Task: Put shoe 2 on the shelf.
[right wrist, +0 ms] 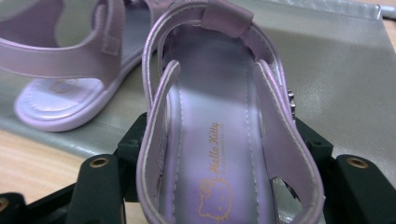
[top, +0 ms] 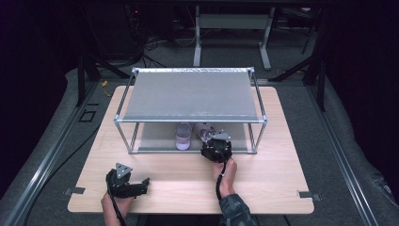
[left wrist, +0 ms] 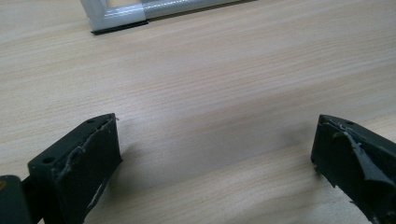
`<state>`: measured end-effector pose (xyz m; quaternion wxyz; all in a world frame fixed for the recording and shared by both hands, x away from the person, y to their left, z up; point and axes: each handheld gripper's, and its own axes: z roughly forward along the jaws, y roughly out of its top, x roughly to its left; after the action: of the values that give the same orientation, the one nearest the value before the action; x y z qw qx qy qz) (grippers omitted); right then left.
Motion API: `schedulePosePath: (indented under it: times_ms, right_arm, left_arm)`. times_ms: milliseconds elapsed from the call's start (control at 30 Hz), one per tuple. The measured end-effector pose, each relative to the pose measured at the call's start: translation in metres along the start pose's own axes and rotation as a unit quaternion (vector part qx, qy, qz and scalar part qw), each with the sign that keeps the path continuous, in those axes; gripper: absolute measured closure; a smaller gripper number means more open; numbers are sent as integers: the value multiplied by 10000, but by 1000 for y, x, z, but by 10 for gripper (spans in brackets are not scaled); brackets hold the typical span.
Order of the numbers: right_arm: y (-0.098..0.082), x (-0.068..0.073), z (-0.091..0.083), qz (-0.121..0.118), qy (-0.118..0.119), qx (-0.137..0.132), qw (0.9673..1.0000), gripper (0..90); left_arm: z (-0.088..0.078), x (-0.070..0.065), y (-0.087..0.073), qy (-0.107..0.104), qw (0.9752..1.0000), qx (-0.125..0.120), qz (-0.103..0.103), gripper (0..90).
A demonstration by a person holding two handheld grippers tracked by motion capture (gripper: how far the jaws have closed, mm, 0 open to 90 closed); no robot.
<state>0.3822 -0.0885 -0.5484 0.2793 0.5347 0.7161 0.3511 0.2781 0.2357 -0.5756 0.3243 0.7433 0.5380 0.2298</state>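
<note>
Right hand-held gripper [right wrist: 224, 186]: clamped on the heel end of a lilac kid's sandal [right wrist: 219, 140], jaws squeezing both sides of the sole, right at the front edge of the rack's lower shelf [top: 150, 136]
Held sandal: toe pointing in under the rack, heel strap up, cartoon cat print and gold lettering on the insole
Second sandal [right wrist: 70, 70]: already on the grey shelf liner, just beside the held one, to its left in the right gripper view
Left hand-held gripper [left wrist: 215, 158]: jaws wide apart, nothing between them, sitting low over the bare counter [left wrist: 210, 84]; well apart from the sandals
Rack [top: 190, 94]: metal frame, two grey tiers, middle of the wooden counter
Rack foot [left wrist: 116, 18]: visible at the top of the left gripper view
</note>
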Motion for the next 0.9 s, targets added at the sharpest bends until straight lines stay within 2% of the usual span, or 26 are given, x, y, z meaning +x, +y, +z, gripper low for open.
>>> schedulePosePath:
  times_ms: [300, 400, 567, 633, 667, 767, 900]
  right_arm:
    - [9, 5, 16, 49, -149, 40, 9999, 375]
    - [12, 8, 21, 52, -336, 136, 9993, 374]
    - [13, 10, 30, 45, -356, 210, 9991, 371]
    - [13, 12, 30, 77, -468, 247, 9986, 346]
    - [14, 11, 31, 11, -401, 262, 9989, 323]
    - [13, 8, 28, 73, -276, 306, 9991, 195]
    - [13, 3, 17, 52, -26, 199, 9998, 167]
  left_arm:
    - [0, 0, 0, 12, 10000, -5, -26, 16]
    - [0, 0, 0, 11, 10000, -3, -25, 16]
    - [0, 0, 0, 15, 10000, -1, -24, 16]
    - [0, 0, 0, 20, 10000, -6, -30, 17]
    - [-1, 0, 0, 18, 10000, -7, -37, 17]
    - [-1, 0, 0, 14, 10000, -2, -30, 18]
    - [-1, 0, 0, 14, 10000, -2, -28, 18]
